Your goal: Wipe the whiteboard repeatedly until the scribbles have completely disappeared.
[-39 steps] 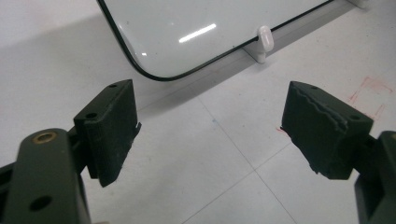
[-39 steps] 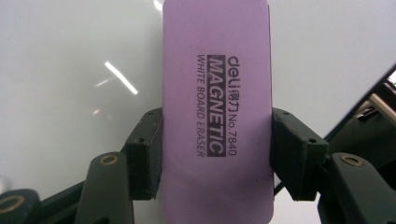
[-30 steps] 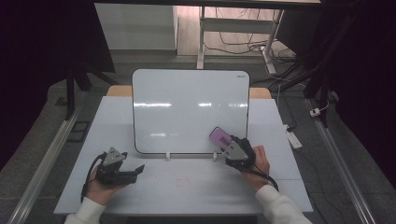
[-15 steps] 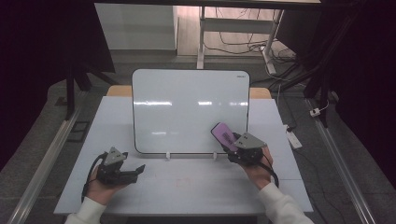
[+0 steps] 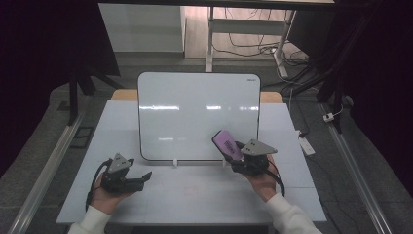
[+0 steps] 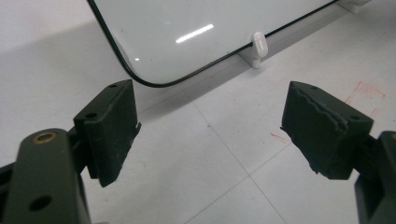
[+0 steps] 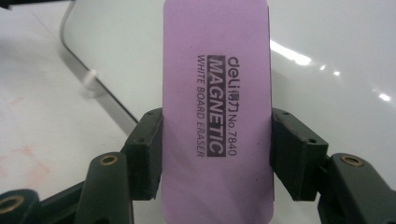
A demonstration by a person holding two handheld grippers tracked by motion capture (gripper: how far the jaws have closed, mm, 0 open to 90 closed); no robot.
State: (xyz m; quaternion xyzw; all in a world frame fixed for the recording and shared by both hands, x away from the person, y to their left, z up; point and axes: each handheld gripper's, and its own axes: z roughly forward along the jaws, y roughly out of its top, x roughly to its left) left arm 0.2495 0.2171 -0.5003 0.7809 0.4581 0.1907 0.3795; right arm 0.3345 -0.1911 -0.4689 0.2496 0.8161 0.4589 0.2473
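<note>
Right tongs (image 5: 237,152) clamped on purple eraser (image 5: 225,143) at whiteboard (image 5: 195,112), left tongs (image 5: 142,178) spread wide, empty, over white table (image 5: 195,195)

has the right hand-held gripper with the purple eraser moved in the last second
Yes. The right hand-held gripper carrying the eraser has drifted rightward along the whiteboard's bottom edge, toward its lower right corner.

White table (image 5: 195,195) (faint red marks) under a propped whiteboard (image 5: 195,117).
</note>
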